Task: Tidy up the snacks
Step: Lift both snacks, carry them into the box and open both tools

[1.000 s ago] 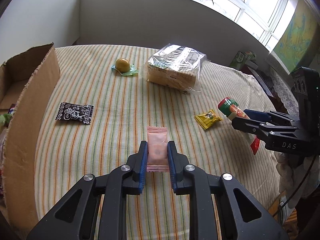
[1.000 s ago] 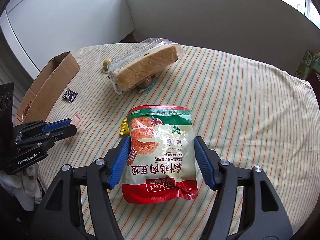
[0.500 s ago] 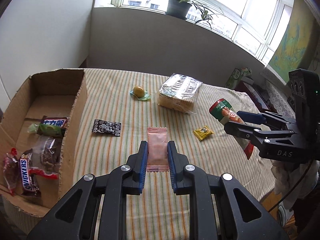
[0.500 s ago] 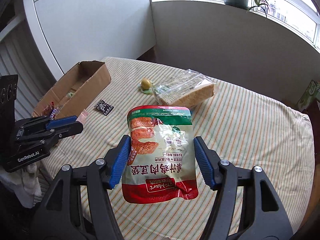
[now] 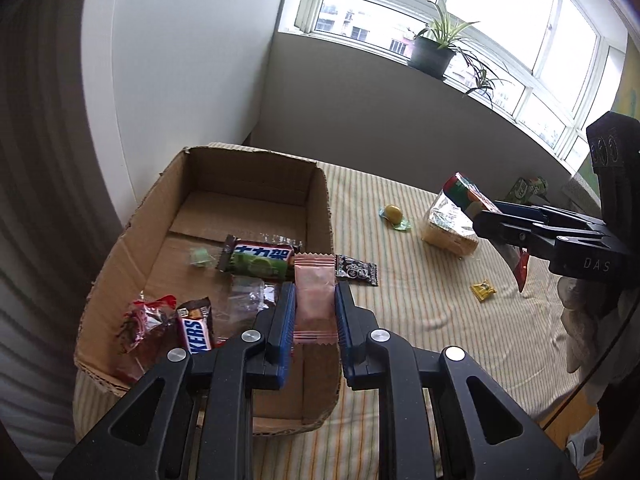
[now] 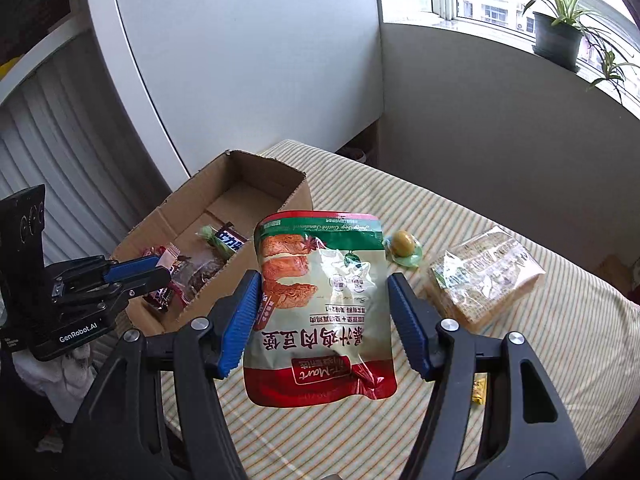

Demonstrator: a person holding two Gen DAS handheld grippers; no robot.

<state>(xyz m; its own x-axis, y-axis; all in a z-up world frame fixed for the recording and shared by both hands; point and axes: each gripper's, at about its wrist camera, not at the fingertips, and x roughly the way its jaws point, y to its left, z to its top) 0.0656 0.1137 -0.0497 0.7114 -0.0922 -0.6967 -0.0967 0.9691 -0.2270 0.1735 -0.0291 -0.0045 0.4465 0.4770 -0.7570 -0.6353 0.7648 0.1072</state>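
The left gripper is clamped on a small pink sachet with crimped ends, held in the air low in the frame, just over the near right wall of the open brown cardboard box. The right gripper is closed on the sides of a large red, green and white snack pouch, lifted clear of the cloth and hanging right of the box. Inside the box lie a green-wrapped chocolate bar, a Snickers bar, a red crinkly packet and some clear-wrapped pieces, so I judge the sorting roughly half done. Left on the tabletop are a black printed sachet beside the box, a yellow sweet on a green wrapper, a clear-bagged loaf of sliced bread and a small yellow packet. The tabletop wears a striped cream cloth, slightly rumpled. Behind it are grey walls, and at upper right a bright window with a potted spider plant.
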